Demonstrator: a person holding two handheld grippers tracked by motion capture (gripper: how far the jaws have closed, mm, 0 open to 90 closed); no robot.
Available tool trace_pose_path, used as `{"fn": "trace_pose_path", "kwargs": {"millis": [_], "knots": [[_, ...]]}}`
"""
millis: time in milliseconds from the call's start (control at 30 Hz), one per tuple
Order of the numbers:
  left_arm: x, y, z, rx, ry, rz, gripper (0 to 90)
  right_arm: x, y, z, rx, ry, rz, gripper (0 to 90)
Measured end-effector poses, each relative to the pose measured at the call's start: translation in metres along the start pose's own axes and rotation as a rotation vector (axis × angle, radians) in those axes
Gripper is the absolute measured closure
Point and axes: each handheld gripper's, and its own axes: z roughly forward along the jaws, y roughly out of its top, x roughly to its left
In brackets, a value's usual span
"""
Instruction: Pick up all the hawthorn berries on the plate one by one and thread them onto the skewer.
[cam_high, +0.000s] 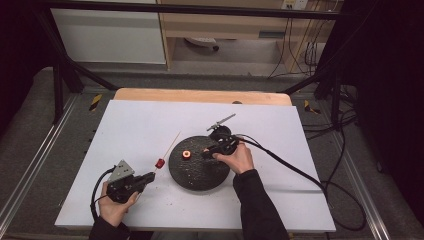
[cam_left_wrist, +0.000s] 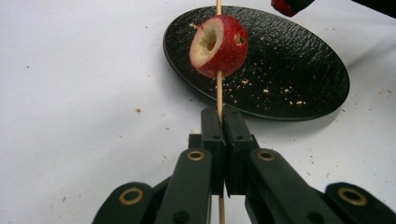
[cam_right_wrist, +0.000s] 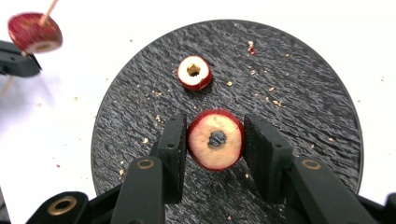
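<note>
A thin wooden skewer (cam_high: 170, 145) carries a cored red fruit piece (cam_left_wrist: 219, 45), and my left gripper (cam_left_wrist: 223, 116) is shut on the skewer's lower end, left of the black round plate (cam_high: 197, 172). My right gripper (cam_right_wrist: 215, 126) is over the plate's upper right part. Its jaws press both sides of a second cored red fruit piece (cam_right_wrist: 215, 139), hollow end facing the camera. A third, smaller cored piece (cam_right_wrist: 194, 72) lies on the plate (cam_right_wrist: 299, 112) beyond it.
A white mat (cam_high: 140, 125) covers the wooden table (cam_high: 200, 95). A slim metal tool (cam_high: 221, 121) lies behind the plate. Crumbs dot the plate and mat. The right gripper's cable (cam_high: 300, 172) trails to the right.
</note>
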Motion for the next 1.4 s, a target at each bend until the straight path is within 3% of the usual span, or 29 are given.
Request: {"fn": "trace_pose_path", "kwargs": {"millis": [133,700,867,1200,1400], "knots": [[-0.001,0.0,0.001,0.003,-0.001,0.004,88.3,-0.002,-0.011,-0.004,-0.081,0.015,0.033,61.5],[-0.008,0.002,0.001,-0.008,-0.006,0.006,88.3,0.004,-0.048,-0.007,-0.302,0.078,0.128,61.6],[-0.011,0.003,0.003,-0.01,-0.004,-0.002,88.3,0.003,-0.057,-0.011,-0.389,0.097,0.165,61.6],[-0.028,0.01,0.009,-0.012,-0.012,0.026,88.3,0.006,-0.069,-0.016,-0.529,0.146,0.227,61.6],[-0.035,0.014,0.012,-0.018,-0.014,0.021,88.3,0.007,-0.073,-0.017,-0.609,0.155,0.263,61.7]]}}
